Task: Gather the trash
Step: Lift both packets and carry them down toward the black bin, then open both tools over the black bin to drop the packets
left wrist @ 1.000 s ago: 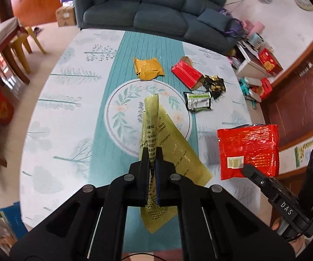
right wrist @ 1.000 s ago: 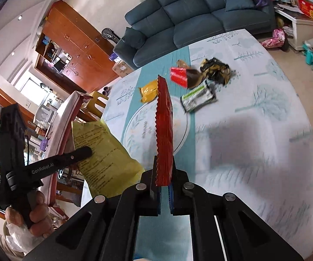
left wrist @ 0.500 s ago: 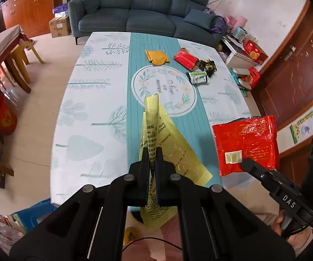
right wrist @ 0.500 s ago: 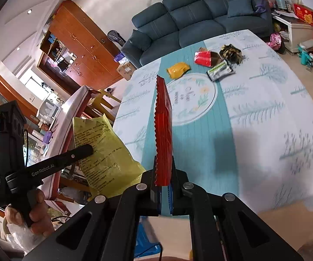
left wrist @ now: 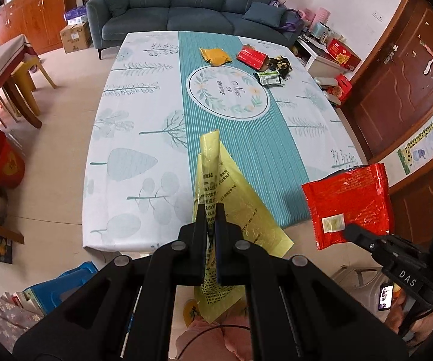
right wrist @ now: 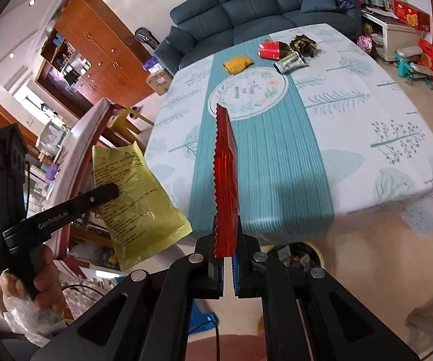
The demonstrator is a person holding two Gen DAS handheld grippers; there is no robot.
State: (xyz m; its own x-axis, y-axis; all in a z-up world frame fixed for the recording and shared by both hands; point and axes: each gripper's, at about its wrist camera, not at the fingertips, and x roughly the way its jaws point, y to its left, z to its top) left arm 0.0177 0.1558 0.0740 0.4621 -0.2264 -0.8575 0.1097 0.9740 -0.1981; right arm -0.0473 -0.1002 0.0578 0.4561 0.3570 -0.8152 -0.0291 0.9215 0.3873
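My left gripper (left wrist: 211, 210) is shut on a yellow plastic wrapper (left wrist: 213, 180), held in the air off the near edge of the table (left wrist: 132, 138). It also shows in the right wrist view (right wrist: 135, 192). My right gripper (right wrist: 226, 225) is shut on a red snack packet (right wrist: 225, 174), seen edge-on; its flat face shows in the left wrist view (left wrist: 348, 201). On the far end of the table lie an orange-yellow wrapper (left wrist: 215, 55), a red packet (left wrist: 251, 58), a green-white wrapper (left wrist: 269, 77) and a dark crumpled wrapper (left wrist: 281, 63).
A bin with trash in it (right wrist: 294, 255) stands on the floor below the table's near edge. A blue stool (left wrist: 63, 285) is at the lower left. A sofa (left wrist: 186, 9) is behind the table. A wooden table and yellow stools (left wrist: 27, 87) stand at left.
Both grippers have pulled back from over the table to beyond its near edge, each still holding its wrapper. The bin on the floor has come into the right wrist view.
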